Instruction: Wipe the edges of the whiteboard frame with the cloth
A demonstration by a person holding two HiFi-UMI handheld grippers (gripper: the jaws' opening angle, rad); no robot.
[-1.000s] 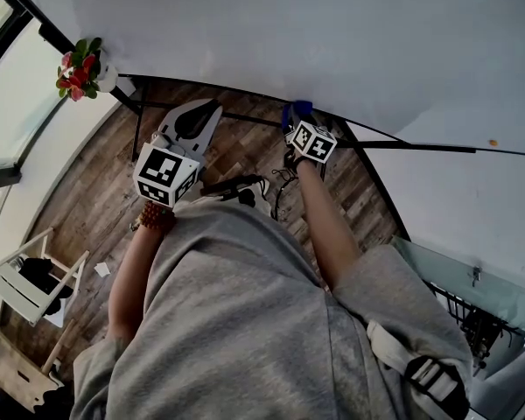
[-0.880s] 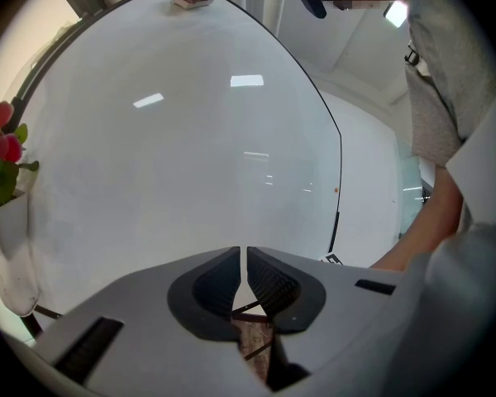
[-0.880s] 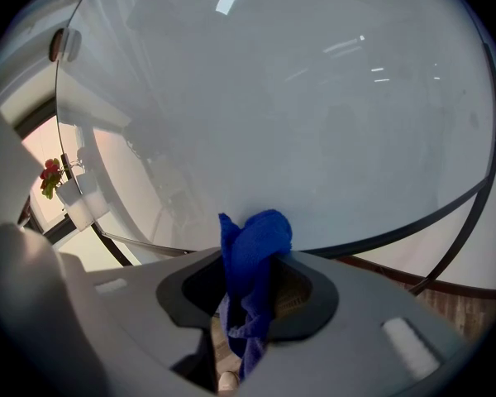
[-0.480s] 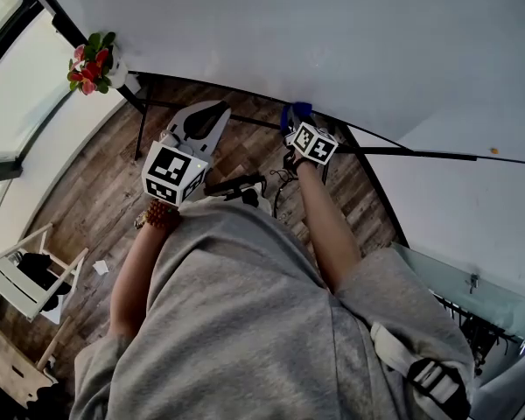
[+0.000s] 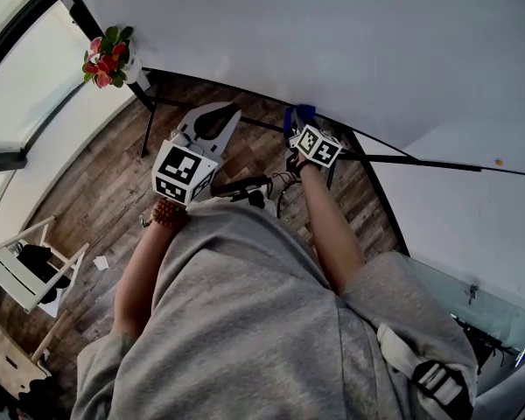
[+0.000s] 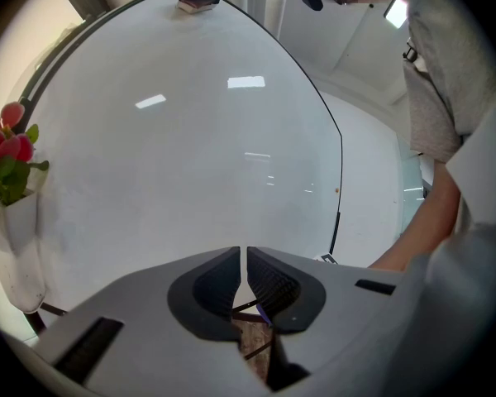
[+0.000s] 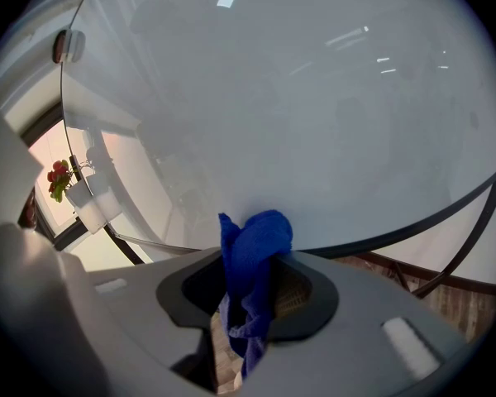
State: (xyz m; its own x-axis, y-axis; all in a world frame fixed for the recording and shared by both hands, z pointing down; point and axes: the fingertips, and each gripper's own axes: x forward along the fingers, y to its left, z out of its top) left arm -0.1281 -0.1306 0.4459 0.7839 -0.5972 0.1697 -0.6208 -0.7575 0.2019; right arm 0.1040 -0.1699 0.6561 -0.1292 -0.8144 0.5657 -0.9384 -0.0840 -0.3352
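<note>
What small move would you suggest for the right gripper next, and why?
Probably slide the right gripper along the dark bottom frame edge, since the blue cloth clamped in its fingers appears to meet that edge, which runs on to both sides.

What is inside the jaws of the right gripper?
A bunched blue cloth sits clamped between the jaws, its top at the whiteboard's lower frame. The stretch of frame behind the cloth is covered.

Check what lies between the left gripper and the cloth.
Only bare wood floor and a thin black bar separate the left gripper from the cloth, in the head view.
</note>
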